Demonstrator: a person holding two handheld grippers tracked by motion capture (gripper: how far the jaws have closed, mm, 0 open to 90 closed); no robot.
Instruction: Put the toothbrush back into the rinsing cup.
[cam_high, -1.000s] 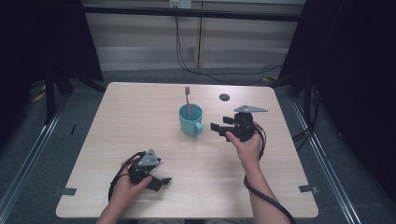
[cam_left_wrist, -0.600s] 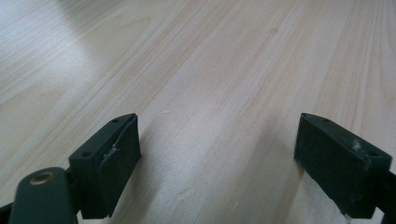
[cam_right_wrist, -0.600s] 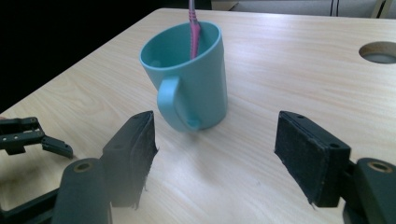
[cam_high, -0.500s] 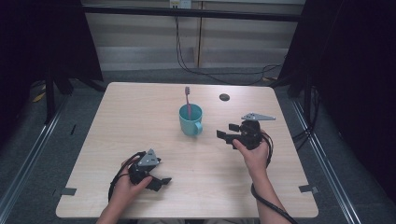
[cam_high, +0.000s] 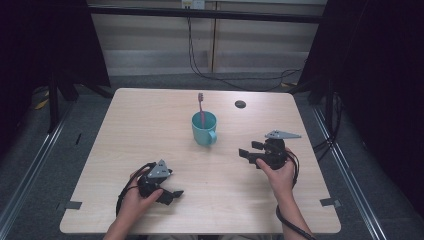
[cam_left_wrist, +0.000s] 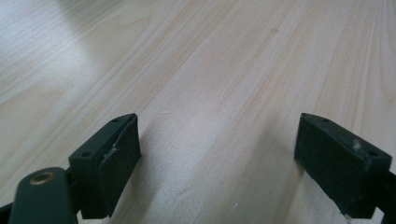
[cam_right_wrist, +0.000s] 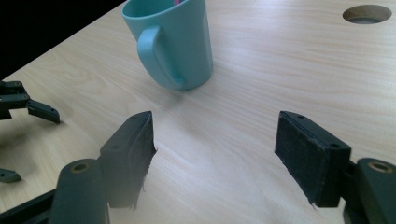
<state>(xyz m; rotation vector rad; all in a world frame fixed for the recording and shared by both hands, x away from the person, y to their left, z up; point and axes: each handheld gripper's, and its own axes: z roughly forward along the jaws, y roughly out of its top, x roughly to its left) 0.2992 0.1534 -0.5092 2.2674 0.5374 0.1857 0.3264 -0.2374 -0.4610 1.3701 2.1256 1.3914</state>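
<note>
i have the right gripper (cam_high: 251, 149) over the right half of the tabletop (cam_high: 150, 120), toward the right edge, with its jaws spread wide and nothing between them. in the right gripper view its two black jaws frame bare wood, and the teal mug (cam_right_wrist: 170, 42) stands just beyond them, upright, its handle turned toward me. from the high view the teal mug (cam_high: 204, 128) sits near the middle of the tabletop, a little toward the far edge, with its handle pointing to the near right. a pink toothbrush (cam_high: 201, 107) stands in the mug, leaning against the far rim with its head up. the right gripper is near the mug but apart from it, touching nothing.

my left gripper (cam_high: 172, 195) rests low near the front edge, left of centre, well apart from the mug. its jaws are also wide apart and empty; the left gripper view shows plain wood grain between them.

a small round hole (cam_high: 240, 104) sits in the tabletop near the far edge, right of the mug.
</note>
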